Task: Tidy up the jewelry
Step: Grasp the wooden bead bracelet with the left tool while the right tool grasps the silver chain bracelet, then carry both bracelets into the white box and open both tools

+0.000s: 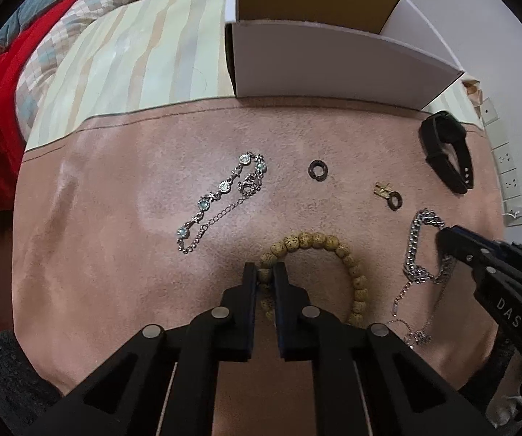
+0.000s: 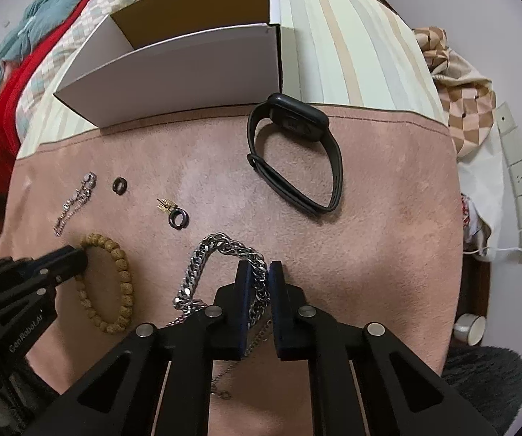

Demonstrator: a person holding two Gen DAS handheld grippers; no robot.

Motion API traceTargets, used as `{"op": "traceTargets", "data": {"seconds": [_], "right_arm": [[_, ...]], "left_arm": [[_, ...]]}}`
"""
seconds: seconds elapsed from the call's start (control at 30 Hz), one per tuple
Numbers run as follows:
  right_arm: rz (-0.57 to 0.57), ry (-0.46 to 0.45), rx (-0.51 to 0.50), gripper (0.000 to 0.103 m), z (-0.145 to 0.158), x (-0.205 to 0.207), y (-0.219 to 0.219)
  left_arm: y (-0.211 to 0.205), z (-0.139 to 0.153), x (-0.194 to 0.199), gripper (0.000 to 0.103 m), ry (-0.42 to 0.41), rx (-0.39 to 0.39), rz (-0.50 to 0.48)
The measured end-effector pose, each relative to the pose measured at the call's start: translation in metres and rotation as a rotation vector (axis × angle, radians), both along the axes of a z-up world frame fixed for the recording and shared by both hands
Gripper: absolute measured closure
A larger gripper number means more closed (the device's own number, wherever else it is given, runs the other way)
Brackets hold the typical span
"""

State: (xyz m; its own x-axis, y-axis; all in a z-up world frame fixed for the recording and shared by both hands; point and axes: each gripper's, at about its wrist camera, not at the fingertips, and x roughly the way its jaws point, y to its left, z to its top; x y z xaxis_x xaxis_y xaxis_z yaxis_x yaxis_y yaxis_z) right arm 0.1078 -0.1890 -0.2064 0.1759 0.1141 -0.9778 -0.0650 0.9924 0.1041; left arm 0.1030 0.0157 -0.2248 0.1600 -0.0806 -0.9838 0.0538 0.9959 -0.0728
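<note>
My left gripper [image 1: 264, 272] is shut on the tan bead bracelet [image 1: 337, 245], which lies on the pink mat [image 1: 115, 254]. My right gripper [image 2: 259, 272] is shut on the silver chain bracelet [image 2: 202, 261], which also lies on the mat. The right gripper also shows in the left wrist view [image 1: 446, 239] at that chain [image 1: 415, 239]. A silver bracelet with blue stones [image 1: 221, 196], two dark rings [image 1: 318, 170] [image 1: 394, 201], a small gold piece [image 1: 382, 189] and a black watch [image 2: 297, 152] lie apart on the mat.
An open white cardboard box [image 2: 188, 69] stands at the mat's far edge on a striped cloth [image 2: 351, 43]. A thin chain [image 1: 417, 330] lies near the silver bracelet. Bedding [image 1: 13, 72] lies to the left, a power strip [image 2: 518, 178] and a cup [image 2: 471, 327] to the right.
</note>
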Motion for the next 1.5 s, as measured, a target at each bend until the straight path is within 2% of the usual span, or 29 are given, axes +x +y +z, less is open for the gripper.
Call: {"op": "traceTargets", "data": {"seconds": [0.27, 0.47, 0.77, 0.9, 1.0, 1.1, 1.33, 1.5], "right_arm": [[0.021, -0.081, 0.072, 0.093, 0.034, -0.019, 0.012], [0.026, -0.129, 0.122, 0.093, 0.066, -0.019, 0.013], [0.028, -0.238, 0.235, 0.093, 0.141, 0.005, 0.012], [0.036, -0.3, 0.266, 0.093, 0.178, 0.035, 0.01], [0.042, -0.332, 0.238, 0.093, 0.192, 0.065, 0.011], [0.04, -0.309, 0.219, 0.093, 0.188, 0.101, 0.013], [0.034, -0.209, 0.17, 0.093, 0.142, 0.166, 0.019], [0.013, -0.132, 0.165, 0.093, 0.107, 0.193, 0.019]], "left_arm": [[0.012, 0.051, -0.016, 0.097, -0.059, -0.043, 0.0], [0.021, 0.089, -0.019, 0.097, -0.123, -0.072, -0.004], [-0.003, 0.151, 0.028, 0.097, -0.252, -0.124, -0.028], [-0.005, 0.172, 0.062, 0.097, -0.295, -0.132, -0.039], [-0.006, 0.17, 0.091, 0.097, -0.29, -0.125, -0.051], [-0.003, 0.156, 0.12, 0.097, -0.251, -0.138, -0.04], [0.003, 0.108, 0.174, 0.097, -0.154, -0.097, -0.035], [0.011, 0.076, 0.193, 0.096, -0.074, -0.139, -0.008]]}}
